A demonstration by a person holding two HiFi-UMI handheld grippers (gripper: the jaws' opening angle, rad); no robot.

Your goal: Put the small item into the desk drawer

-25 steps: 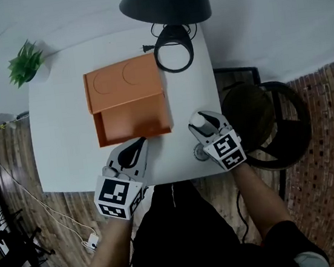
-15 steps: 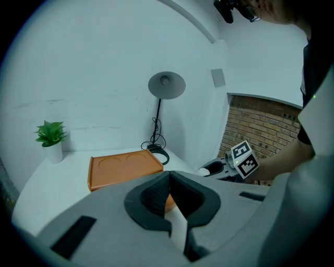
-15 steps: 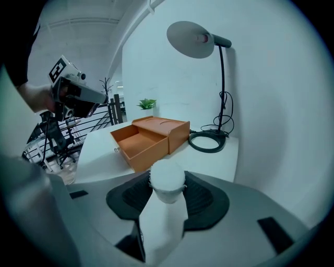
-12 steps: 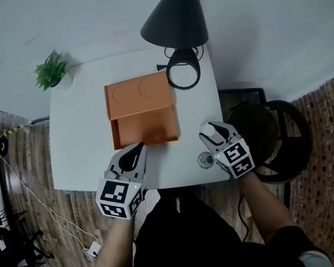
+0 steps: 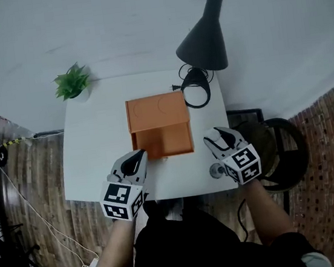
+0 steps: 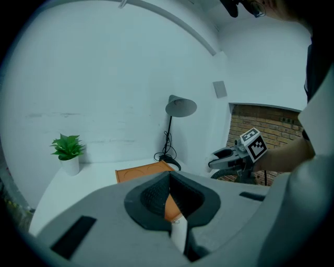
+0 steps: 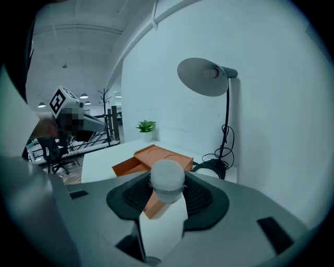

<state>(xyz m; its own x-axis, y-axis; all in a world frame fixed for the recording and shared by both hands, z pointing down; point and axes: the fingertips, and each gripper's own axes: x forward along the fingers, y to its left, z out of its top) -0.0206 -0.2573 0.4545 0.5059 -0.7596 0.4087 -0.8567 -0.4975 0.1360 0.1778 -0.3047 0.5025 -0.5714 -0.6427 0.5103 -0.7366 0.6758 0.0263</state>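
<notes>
An orange drawer box (image 5: 157, 111) stands in the middle of the white desk (image 5: 96, 151), with its drawer (image 5: 164, 142) pulled out toward me. My right gripper (image 5: 216, 138) hovers just right of the open drawer. It is shut on a small round whitish item (image 7: 167, 176), which sits between its pads. My left gripper (image 5: 136, 160) is at the drawer's near left corner, shut and holding nothing; orange shows through the slit of its jaws in the left gripper view.
A black desk lamp (image 5: 204, 38) leans over the far right corner, its ring base and cord (image 5: 196, 90) behind the box. A small potted plant (image 5: 73, 83) stands far left. A round dark chair (image 5: 278, 139) is right of the desk. A small round object (image 5: 216, 170) lies at the desk's near edge.
The head view has drawn back, so the desk looks smaller and farther right. Both grippers stay at the near edge, beside the open drawer, with the item still in the right one.
</notes>
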